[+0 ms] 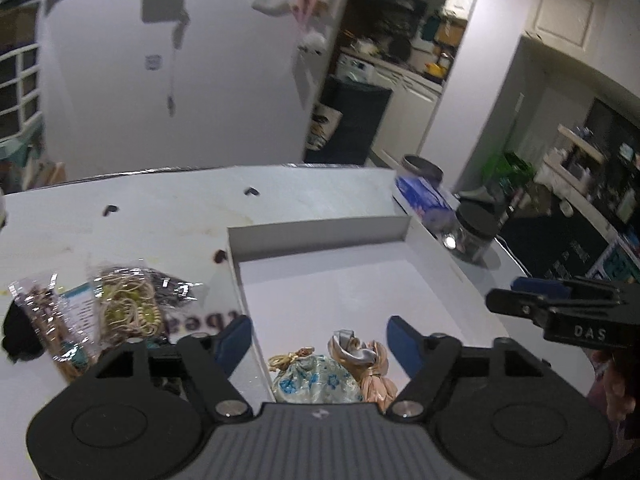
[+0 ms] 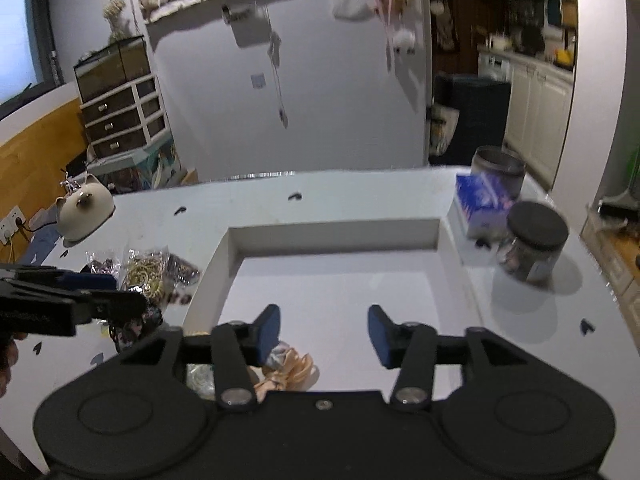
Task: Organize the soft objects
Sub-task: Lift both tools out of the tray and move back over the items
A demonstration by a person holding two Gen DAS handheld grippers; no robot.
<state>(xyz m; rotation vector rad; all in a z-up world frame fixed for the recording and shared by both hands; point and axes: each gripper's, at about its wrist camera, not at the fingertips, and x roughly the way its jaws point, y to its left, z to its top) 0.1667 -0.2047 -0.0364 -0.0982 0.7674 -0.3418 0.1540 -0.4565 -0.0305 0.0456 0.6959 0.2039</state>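
pig figurine (image 2: 85, 216): cream, sitting at the far left of the white surface (image 2: 360, 192), well apart from the box.
plastic packets (image 1: 108, 312): clear crinkly bags lying on the surface just left of the box; one is showing yellow coiled bands, another brown bits. Contents otherwise hard to tell.
left claw (image 1: 320, 344): hovering above the near left corner of the box, blue pads standing wide apart, gripping nothing. Its left pad is sitting over the box wall, its right pad over the box floor.
white box (image 1: 320, 226): open-topped, shallow, lying mid-surface; most of its floor is showing bare.
floral pouch (image 1: 316, 380): pale fabric with blue flowers and a gold tie, lying inside the box at the near left corner, directly below the left claw, touching no pad.
satin scrunchies (image 1: 366, 364): silver and peach, lying inside the box just right of the pouch, touching it.
right claw (image 2: 323, 330): hovering over the near part of the box, pads parted, nothing between them. The scrunchies are showing below its left pad, clear of it.
blue packet (image 2: 478, 204): standing just beyond the box's far right corner.
dark-lidded jar (image 2: 534, 246): clear glass, standing on the surface right of the box, near the blue packet.
grey tin (image 2: 498, 168): standing behind the blue packet at the far right edge.
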